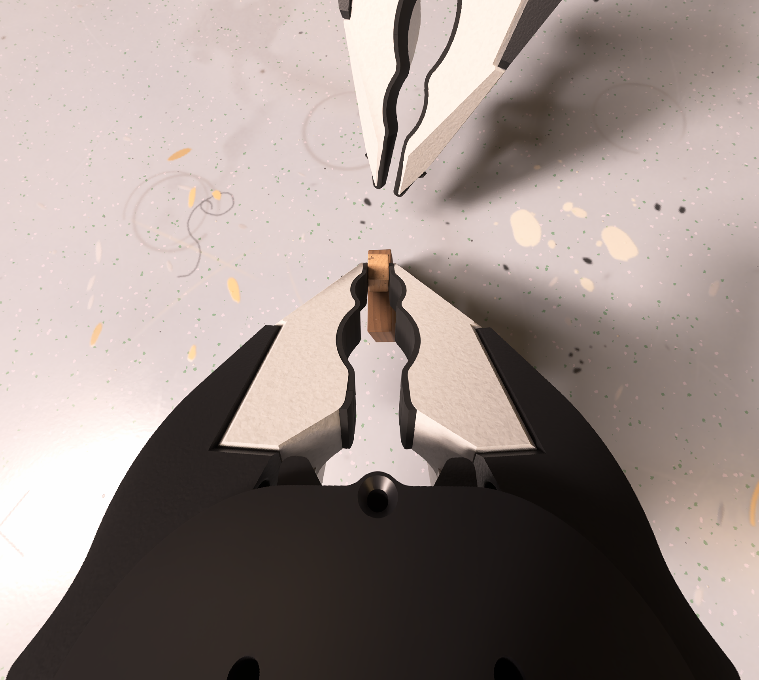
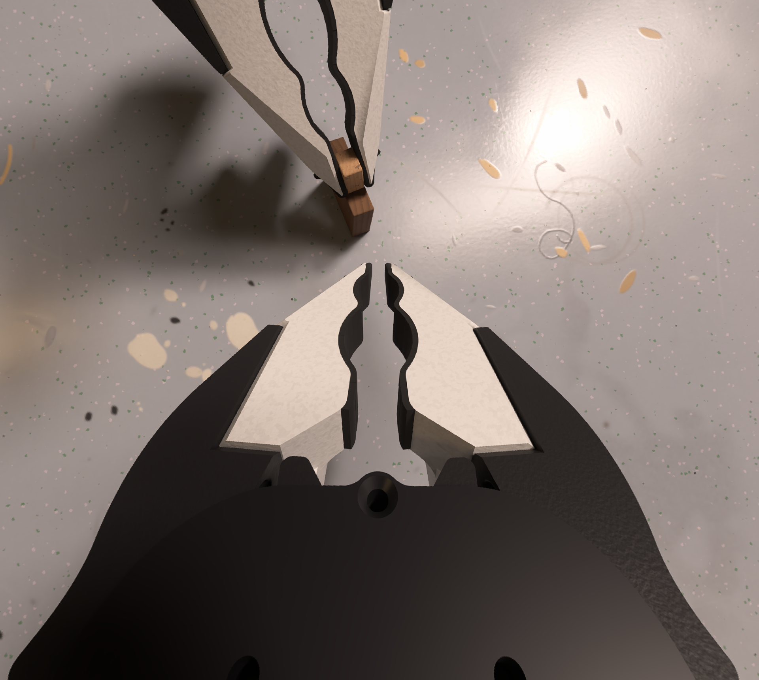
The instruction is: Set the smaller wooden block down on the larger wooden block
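My left gripper is shut on the smaller wooden block, a light tan piece pinched at the fingertips. Right under it is the larger, darker wooden block, which stands on the table. In the right wrist view the smaller block sits against the top of the larger block, with the left gripper still closed around it. My right gripper is shut and empty, its tips a short way from the blocks. It also shows in the left wrist view, pointing down at the table.
The table is a grey speckled surface with cream and black paint spots and faint ring marks. The two grippers face each other tip to tip with a narrow gap between them. Dark shadows lie beside the blocks.
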